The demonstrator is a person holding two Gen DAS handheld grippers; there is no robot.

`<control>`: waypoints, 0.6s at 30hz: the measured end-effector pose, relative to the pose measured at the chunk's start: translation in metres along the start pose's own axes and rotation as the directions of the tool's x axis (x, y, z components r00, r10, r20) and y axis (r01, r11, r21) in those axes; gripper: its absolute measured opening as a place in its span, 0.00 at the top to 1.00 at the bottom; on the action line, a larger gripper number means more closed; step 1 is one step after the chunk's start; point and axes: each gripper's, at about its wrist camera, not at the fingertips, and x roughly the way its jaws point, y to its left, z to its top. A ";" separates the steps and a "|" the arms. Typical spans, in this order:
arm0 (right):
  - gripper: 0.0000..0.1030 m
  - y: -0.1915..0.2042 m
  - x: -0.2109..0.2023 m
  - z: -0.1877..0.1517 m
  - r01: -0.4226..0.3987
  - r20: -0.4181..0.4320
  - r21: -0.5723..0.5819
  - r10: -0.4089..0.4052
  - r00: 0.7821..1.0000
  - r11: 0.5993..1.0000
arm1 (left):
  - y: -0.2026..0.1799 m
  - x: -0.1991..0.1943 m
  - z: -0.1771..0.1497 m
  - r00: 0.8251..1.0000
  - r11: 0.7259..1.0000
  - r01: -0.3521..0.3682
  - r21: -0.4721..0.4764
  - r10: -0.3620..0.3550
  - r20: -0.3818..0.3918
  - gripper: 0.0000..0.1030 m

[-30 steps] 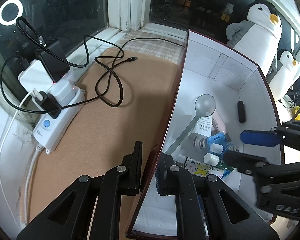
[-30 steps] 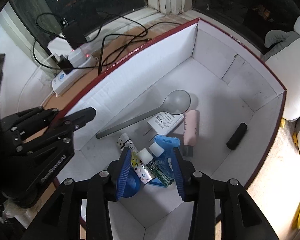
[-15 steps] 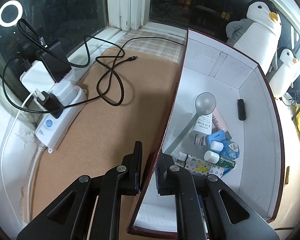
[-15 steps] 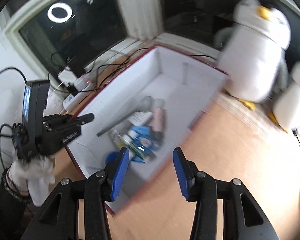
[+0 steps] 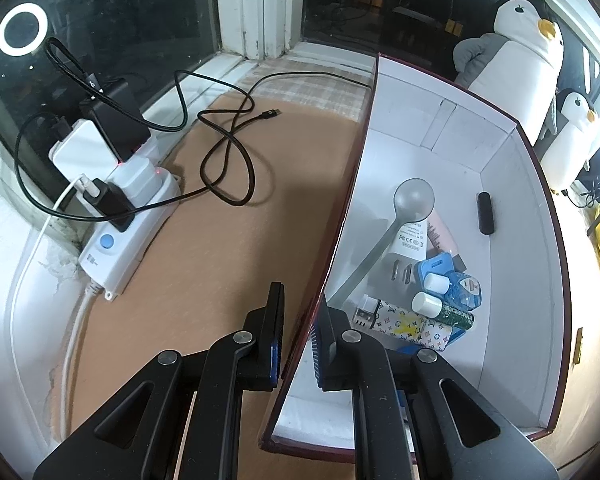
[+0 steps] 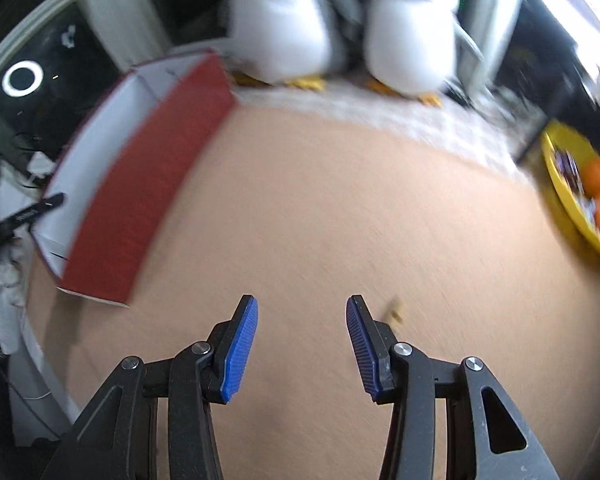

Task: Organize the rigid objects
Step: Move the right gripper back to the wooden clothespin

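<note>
Box (image 5: 512,280), wall pinched by left gripper (image 5: 298,332), holds spoon (image 5: 414,200), charger (image 5: 410,240) and bottles (image 5: 444,308); right gripper (image 6: 302,344), jaws spread and empty over bare counter (image 6: 340,208) beside box, seemingly between items: next, find another rigid piece.

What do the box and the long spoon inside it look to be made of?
Box: likely cardboard, matte white inside, dark red outside, judging by thin walls and folded flap seams. Spoon: grey with a dull, even surface; could be plastic or brushed metal, hard to tell.
</note>
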 end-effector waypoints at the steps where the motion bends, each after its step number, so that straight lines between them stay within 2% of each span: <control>1: 0.59 -0.009 0.003 -0.005 0.007 -0.007 0.022 -0.007 1.000 1.000 | 0.000 0.000 0.000 1.000 1.000 -0.002 0.000 0.002 -0.001 0.89; 8: 0.59 -0.042 0.022 -0.023 0.043 -0.038 0.106 -0.039 0.999 0.993 | -0.001 -0.003 0.000 1.000 1.000 -0.014 -0.002 0.014 -0.001 0.87; 18: 0.59 -0.041 0.054 -0.024 0.077 -0.080 0.111 -0.068 0.994 0.991 | 0.003 -0.006 -0.001 1.000 1.000 -0.024 -0.017 0.024 0.002 0.82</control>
